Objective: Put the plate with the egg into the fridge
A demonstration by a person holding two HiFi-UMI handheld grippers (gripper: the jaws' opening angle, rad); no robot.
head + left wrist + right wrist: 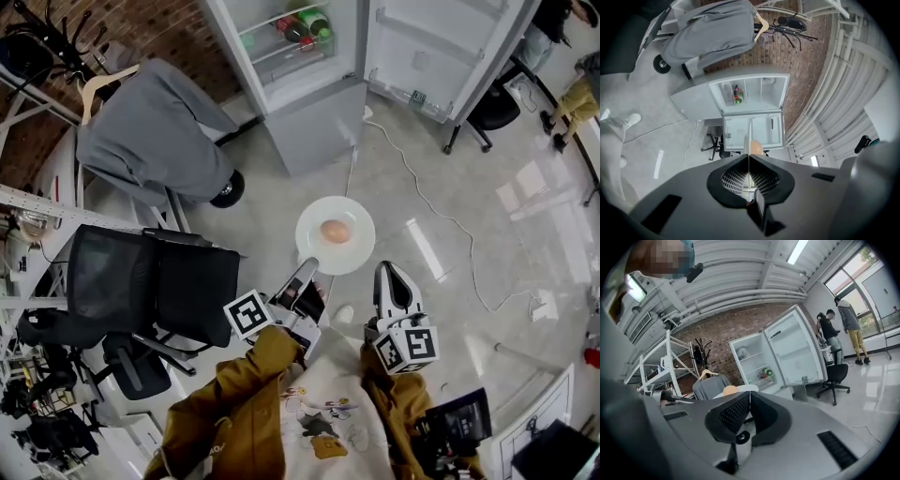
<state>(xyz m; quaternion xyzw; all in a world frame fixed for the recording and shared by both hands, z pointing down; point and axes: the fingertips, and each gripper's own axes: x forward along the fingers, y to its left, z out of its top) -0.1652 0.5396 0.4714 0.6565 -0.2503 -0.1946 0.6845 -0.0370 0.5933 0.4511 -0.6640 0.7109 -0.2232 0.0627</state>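
Note:
A white plate (349, 255) with a brown egg (335, 231) on it hangs level above the floor, a short way in front of the open white fridge (314, 117). My left gripper (309, 273) is shut on the plate's near left rim. In the left gripper view the plate (749, 140) shows edge-on between the jaws, with the egg (756, 148) just beyond. My right gripper (387, 272) is shut with nothing in it, close beside the plate's near right rim. In the right gripper view the plate (742, 388) and egg (730, 390) lie left of the jaws.
The fridge door (441, 56) swings open to the right; bottles (305, 26) stand on a shelf inside. A black office chair (155, 281) and a grey garment (150, 136) are at left. A white cable (422, 192) crosses the floor. Two people (843, 324) stand far off.

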